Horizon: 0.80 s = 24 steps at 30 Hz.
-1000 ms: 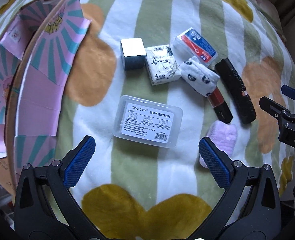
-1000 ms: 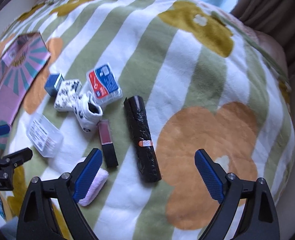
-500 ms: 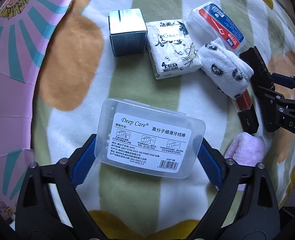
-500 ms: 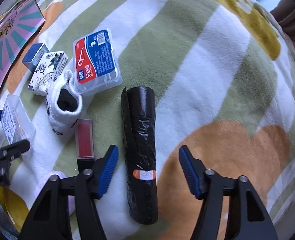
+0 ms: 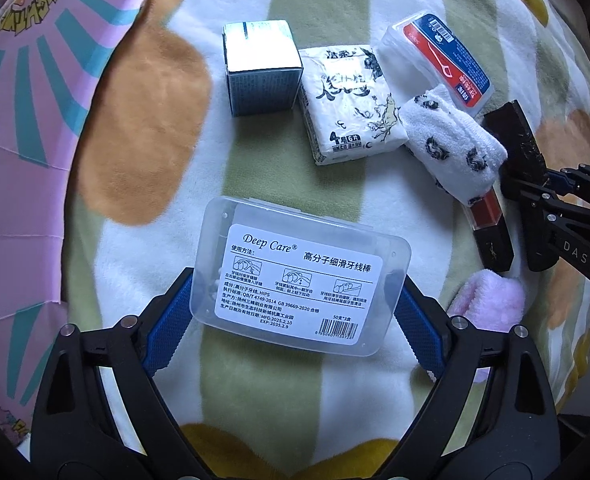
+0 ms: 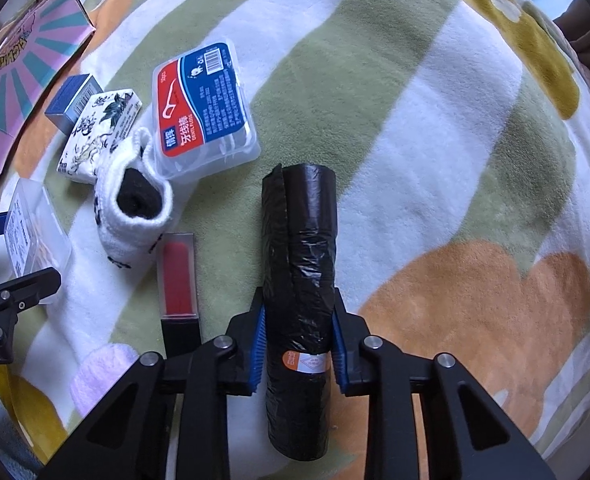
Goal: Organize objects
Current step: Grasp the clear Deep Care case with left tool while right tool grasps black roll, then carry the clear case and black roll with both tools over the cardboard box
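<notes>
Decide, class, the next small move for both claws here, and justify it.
Probably lift both straight up. The right claw has just been closing and pinches the black bin-bag roll; the left claw brackets the clear Deep Care floss-pick box, pads at its ends. Both items lie on the blanket.

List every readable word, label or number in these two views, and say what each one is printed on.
"Deep Care", "MFG 2025.2.10", "EXP 2035.2.9": white label of the clear plastic box.
"DAS": black frame of the right gripper.
"DENTAL FLOSS": blue and red floss pick pack.
Chinese characters on both floss boxes and the tissue packet: not transcribed.
Orange sticker on the black bag roll: too small.
Pink carton lettering: distorted, unreadable.
</notes>
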Each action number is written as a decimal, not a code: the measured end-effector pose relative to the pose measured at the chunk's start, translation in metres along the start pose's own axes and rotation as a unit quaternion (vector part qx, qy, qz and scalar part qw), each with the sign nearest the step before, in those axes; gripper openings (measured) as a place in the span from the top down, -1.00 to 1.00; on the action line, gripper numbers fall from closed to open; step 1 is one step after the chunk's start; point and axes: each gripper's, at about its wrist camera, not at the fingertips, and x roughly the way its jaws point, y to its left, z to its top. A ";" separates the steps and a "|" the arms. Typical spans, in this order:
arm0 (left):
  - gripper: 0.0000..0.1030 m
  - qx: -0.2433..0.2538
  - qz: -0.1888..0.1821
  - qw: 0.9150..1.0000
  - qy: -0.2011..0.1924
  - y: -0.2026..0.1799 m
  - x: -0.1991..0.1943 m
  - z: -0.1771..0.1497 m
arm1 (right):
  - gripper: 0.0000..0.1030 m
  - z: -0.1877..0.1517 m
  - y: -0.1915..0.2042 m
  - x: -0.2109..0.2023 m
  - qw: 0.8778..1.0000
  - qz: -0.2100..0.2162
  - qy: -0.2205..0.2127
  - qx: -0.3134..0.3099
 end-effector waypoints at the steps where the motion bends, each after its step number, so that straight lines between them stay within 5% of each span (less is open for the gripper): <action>1: -0.77 0.000 -0.001 1.000 -0.003 0.000 -0.001 0.000 | 0.51 -0.002 0.000 -0.003 1.000 -0.002 -0.001 0.003; 12: -0.77 0.043 -0.016 0.997 -0.062 -0.007 -0.053 -0.013 | 0.51 -0.036 -0.002 -0.087 0.989 -0.004 -0.047 0.140; 15: -0.77 0.061 -0.021 0.995 -0.079 -0.007 -0.081 -0.006 | 0.51 -0.056 -0.002 -0.131 0.978 -0.008 -0.065 0.196; 17: -0.77 0.072 -0.024 0.993 -0.093 -0.004 -0.112 0.000 | 0.51 -0.036 0.029 -0.138 0.972 -0.013 -0.077 0.222; 24: -0.77 0.110 -0.033 0.984 -0.139 0.017 -0.204 -0.021 | 0.51 -0.041 0.067 -0.210 0.943 -0.026 -0.115 0.310</action>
